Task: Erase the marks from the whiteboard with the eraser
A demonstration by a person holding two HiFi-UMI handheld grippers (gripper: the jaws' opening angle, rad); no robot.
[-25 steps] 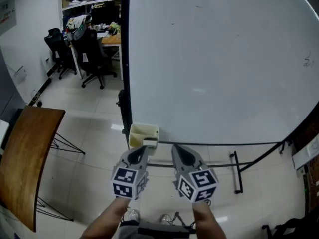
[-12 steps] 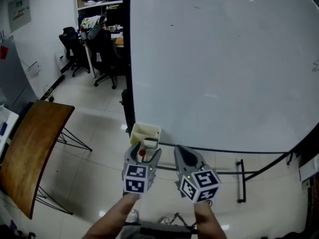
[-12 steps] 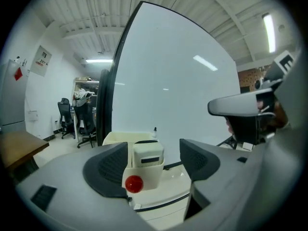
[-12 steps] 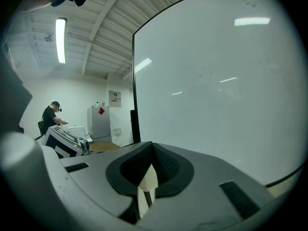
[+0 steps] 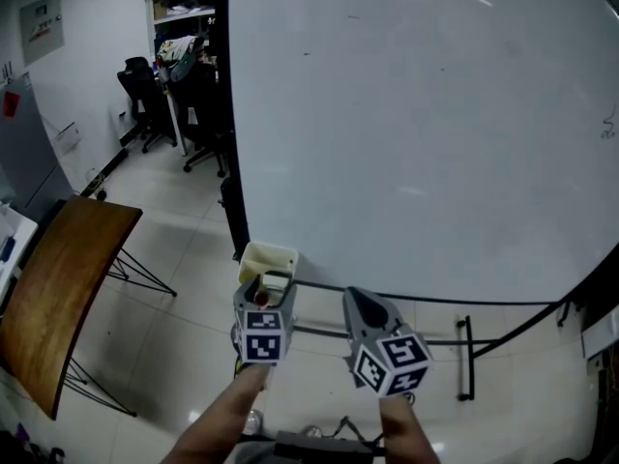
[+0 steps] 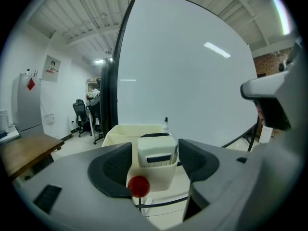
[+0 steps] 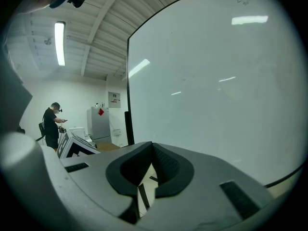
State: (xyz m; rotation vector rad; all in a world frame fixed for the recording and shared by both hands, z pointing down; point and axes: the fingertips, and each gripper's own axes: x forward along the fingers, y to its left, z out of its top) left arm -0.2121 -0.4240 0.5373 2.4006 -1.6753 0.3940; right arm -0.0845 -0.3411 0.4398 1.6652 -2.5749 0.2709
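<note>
The left gripper [image 6: 154, 163] has just been opening its jaws, now wide and clear of the white, dark-striped block eraser [image 6: 155, 150] standing just ahead in a cream plastic holder [image 6: 156, 177] — best ease forward squarely, then clamp its sides — while the right gripper [image 7: 150, 170] is closed, empty.

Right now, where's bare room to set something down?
Free: the wooden table top at the head view's left, and the tiled floor between it and the whiteboard. Crowded: the cream tray at the board's lower corner, filled by the eraser; office chairs at the back.
</note>
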